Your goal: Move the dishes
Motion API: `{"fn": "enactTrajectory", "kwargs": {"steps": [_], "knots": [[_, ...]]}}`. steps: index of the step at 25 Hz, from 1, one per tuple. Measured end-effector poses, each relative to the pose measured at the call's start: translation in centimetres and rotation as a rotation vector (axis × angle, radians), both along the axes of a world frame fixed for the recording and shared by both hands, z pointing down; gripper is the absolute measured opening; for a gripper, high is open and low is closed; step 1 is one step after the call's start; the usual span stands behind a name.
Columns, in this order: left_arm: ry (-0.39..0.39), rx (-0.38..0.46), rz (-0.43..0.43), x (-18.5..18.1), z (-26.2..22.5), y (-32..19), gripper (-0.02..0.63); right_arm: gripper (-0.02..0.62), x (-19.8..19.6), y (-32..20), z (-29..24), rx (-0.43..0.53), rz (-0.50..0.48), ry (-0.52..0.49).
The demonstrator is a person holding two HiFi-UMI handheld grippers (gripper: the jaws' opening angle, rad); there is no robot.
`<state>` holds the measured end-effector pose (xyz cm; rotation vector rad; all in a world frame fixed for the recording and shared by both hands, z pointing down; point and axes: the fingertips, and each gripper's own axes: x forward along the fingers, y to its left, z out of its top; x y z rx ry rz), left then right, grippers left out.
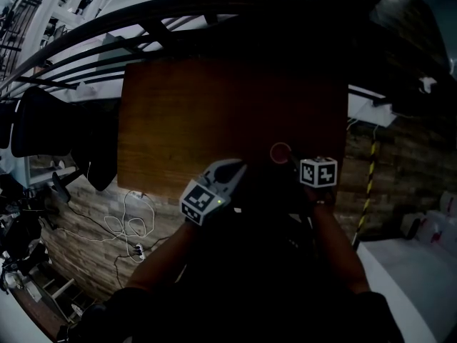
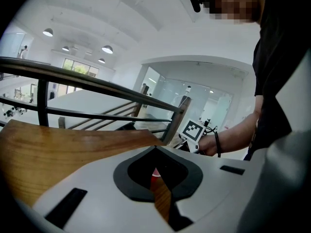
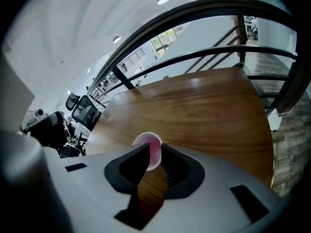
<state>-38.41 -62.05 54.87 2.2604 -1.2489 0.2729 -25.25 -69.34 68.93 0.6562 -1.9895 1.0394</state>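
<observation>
A small pink cup (image 1: 280, 152) with a white rim stands on the brown wooden table (image 1: 214, 106), near its front edge. My right gripper (image 1: 291, 160) reaches it from the right. In the right gripper view the jaws (image 3: 154, 149) are closed on the cup's (image 3: 149, 144) near wall, and the pink inside faces the camera. My left gripper (image 1: 235, 167) hovers just left of the cup with its jaws together. Through the thin slit between the left jaws (image 2: 156, 152), a sliver of the red cup (image 2: 155, 173) and some table wood show.
A dark metal railing (image 1: 178, 20) runs behind the table (image 3: 204, 101). A black office chair (image 1: 43, 123) stands to the left, above white cables (image 1: 128, 227) on the brick-pattern floor. The right gripper's marker cube (image 2: 193, 130) and a person's forearm show in the left gripper view.
</observation>
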Motion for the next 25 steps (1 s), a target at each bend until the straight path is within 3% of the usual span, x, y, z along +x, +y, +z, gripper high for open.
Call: {"fn": "enactTrajectory", "kwargs": {"steps": [14,19,25], "knots": [[0.007,0.071,0.011,-2.5,-2.4,4.2,-0.009,0.061,-2.1,2.1,-6.8,0.257,0.032,-0.023],[-0.006,0.125,0.022,-4.6,-4.6,6.1,-0.009,0.017,-5.5,5.5,-10.7,0.340,0.002,-0.095],[-0.031,0.198,0.018,-8.2,-7.8,8.2,-0.009,0.011,-11.7,10.8,-16.5,0.465,-0.088,-0.238]]}}
